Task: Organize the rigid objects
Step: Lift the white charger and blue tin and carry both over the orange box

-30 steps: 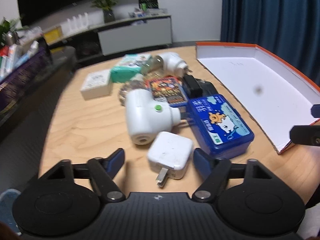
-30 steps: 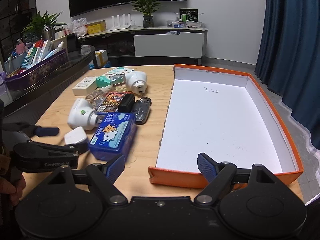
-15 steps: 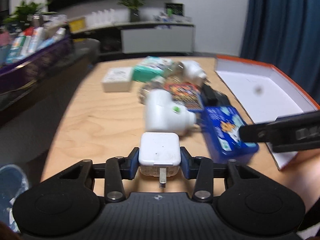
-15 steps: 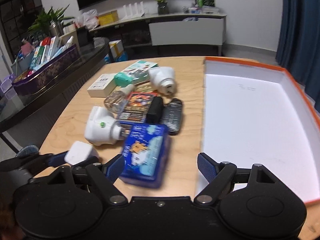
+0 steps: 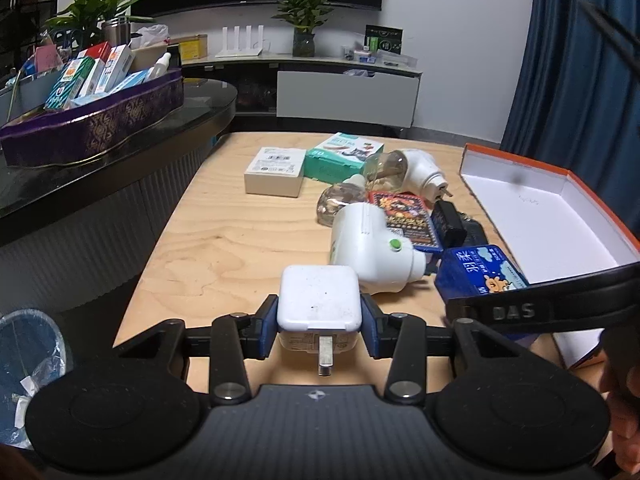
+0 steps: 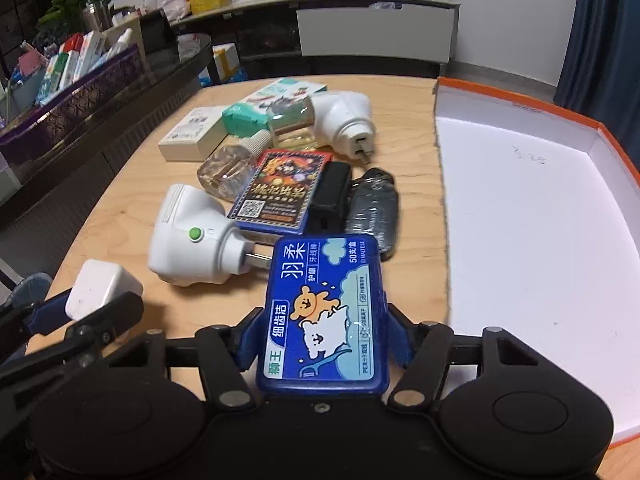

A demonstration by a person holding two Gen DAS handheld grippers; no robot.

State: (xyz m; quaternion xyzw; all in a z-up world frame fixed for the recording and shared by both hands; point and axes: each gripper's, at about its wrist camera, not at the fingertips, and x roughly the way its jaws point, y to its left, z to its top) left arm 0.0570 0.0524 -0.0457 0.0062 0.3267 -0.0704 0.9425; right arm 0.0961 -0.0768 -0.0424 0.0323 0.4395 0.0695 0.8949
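My left gripper (image 5: 319, 320) is shut on a white square charger (image 5: 319, 298), its plug prong pointing back at me; the charger also shows in the right wrist view (image 6: 102, 290). My right gripper (image 6: 324, 338) is shut on a blue floss box (image 6: 326, 314) with a bear picture, near the table's front edge; part of it shows in the left wrist view (image 5: 478, 270). The orange-rimmed white box lid (image 6: 532, 240) lies open on the right, with nothing in it.
On the wooden table (image 5: 224, 248) lie a white plug-in device with a green button (image 6: 192, 242), a second one (image 6: 346, 120), a card box (image 6: 280, 192), black items (image 6: 332, 196), a glass bottle (image 6: 224, 170), a green box (image 5: 342, 156) and a beige box (image 5: 276, 170). A dark counter (image 5: 80, 176) stands left.
My left gripper has closed on the white charger and lifted it. My right gripper has moved left from the box lid to the blue floss box and closed on it.
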